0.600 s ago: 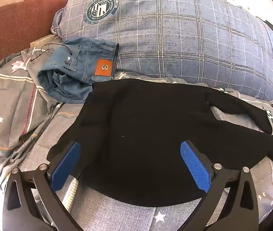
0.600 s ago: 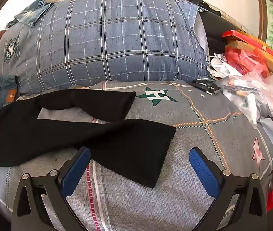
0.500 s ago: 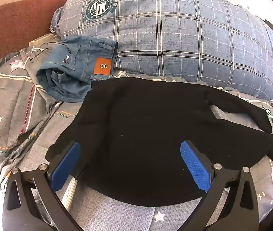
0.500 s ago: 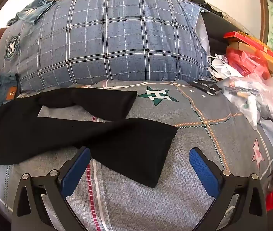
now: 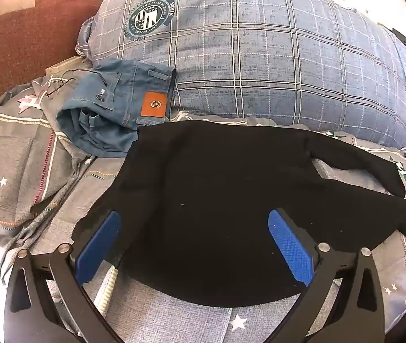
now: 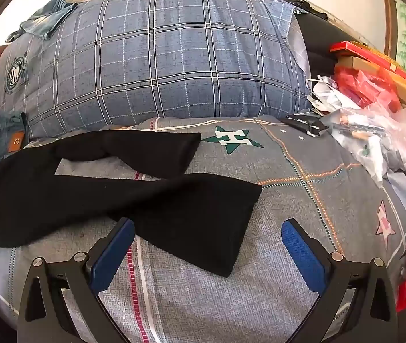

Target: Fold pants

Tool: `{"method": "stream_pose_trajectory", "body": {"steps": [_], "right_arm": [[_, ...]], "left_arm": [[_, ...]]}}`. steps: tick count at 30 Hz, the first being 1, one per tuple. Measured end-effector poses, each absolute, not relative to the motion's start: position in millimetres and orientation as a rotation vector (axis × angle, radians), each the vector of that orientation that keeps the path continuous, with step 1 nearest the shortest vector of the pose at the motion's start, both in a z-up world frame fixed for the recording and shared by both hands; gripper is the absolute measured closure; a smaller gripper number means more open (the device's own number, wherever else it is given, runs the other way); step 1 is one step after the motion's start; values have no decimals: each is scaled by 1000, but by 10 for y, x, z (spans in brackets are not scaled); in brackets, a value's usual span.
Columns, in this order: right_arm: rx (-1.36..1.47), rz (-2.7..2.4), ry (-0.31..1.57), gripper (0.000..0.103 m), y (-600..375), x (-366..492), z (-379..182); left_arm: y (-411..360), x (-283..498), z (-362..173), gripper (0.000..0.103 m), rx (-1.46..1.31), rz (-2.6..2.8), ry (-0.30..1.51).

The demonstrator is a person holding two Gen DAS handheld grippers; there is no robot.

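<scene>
Black pants (image 5: pixel 217 188) lie spread flat on the grey bedspread, waist end to the left, two legs running right. In the right wrist view the legs (image 6: pixel 151 188) split, the near leg's cuff ending by my right gripper. My left gripper (image 5: pixel 194 243) is open and empty, hovering over the waist end. My right gripper (image 6: pixel 208 254) is open and empty, just above the near leg's cuff.
A big blue plaid pillow (image 5: pixel 260 57) lies behind the pants. Folded blue jeans (image 5: pixel 117 114) sit at the back left by a brown cushion (image 5: pixel 25 37). Plastic bags and red boxes (image 6: pixel 374 108) crowd the bed's right side.
Both grippers have drifted slightly; the views shift a little. The pants have not moved and both grippers stay open.
</scene>
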State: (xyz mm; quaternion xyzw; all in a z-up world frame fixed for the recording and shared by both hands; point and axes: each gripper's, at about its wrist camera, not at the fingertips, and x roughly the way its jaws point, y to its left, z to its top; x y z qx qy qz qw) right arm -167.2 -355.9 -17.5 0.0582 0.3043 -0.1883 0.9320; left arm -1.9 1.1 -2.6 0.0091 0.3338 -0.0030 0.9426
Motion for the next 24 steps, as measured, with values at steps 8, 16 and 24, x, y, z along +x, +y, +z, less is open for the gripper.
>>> {"method": "stream_pose_trajectory", "body": {"steps": [8, 16, 24], "right_arm": [[124, -379, 622, 0, -3556, -1670, -171], [124, -385, 626, 0, -3556, -1667, -161], [124, -388, 632, 0, -3554, -1661, -166]], "left_arm": [[2, -11, -41, 0, 33, -7, 687], [-24, -22, -38, 0, 41, -11, 684], [-40, -24, -39, 0, 40, -10, 683]]}}
